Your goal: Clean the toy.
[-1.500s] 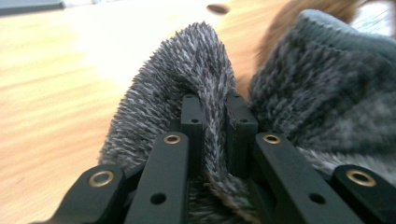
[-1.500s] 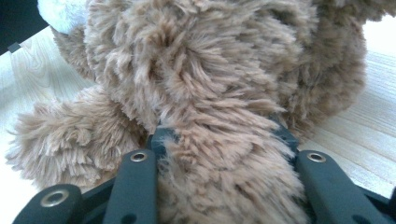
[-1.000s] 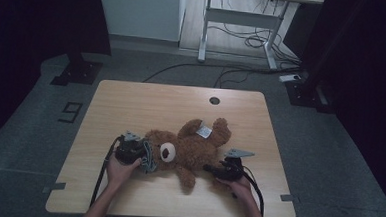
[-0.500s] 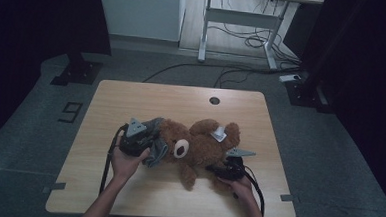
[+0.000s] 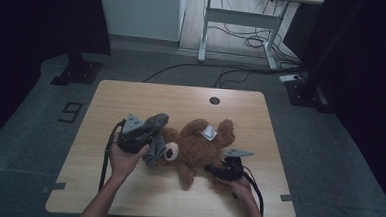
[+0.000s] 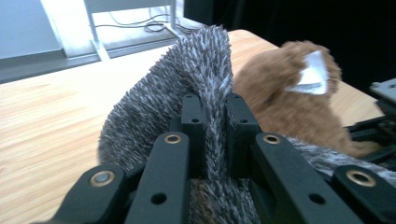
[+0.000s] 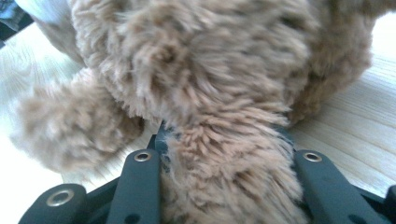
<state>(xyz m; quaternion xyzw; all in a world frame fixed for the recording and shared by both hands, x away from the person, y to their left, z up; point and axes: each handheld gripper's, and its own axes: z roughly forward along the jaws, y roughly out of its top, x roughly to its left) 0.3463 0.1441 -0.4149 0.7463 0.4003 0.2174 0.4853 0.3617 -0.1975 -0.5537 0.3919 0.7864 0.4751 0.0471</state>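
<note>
A brown teddy bear lies on the wooden table, its head toward my left gripper, with a white tag on its body. A grey fuzzy cloth is at the bear's head. My left gripper is raised above the table and shut on a fold of that grey cloth; its jaws pinch it, with the bear and its tag behind. My right gripper lies low at the bear's near side. It is shut on a furry limb of the bear.
A round cable hole sits near the table's far edge. Beyond the table stands a white desk frame with cables on the floor. A black stand base is at the far left, and another at the far right.
My left gripper has risen and come a little toward the bear, lifting the grey cloth up off the table. The right gripper has stayed on the bear's limb.
</note>
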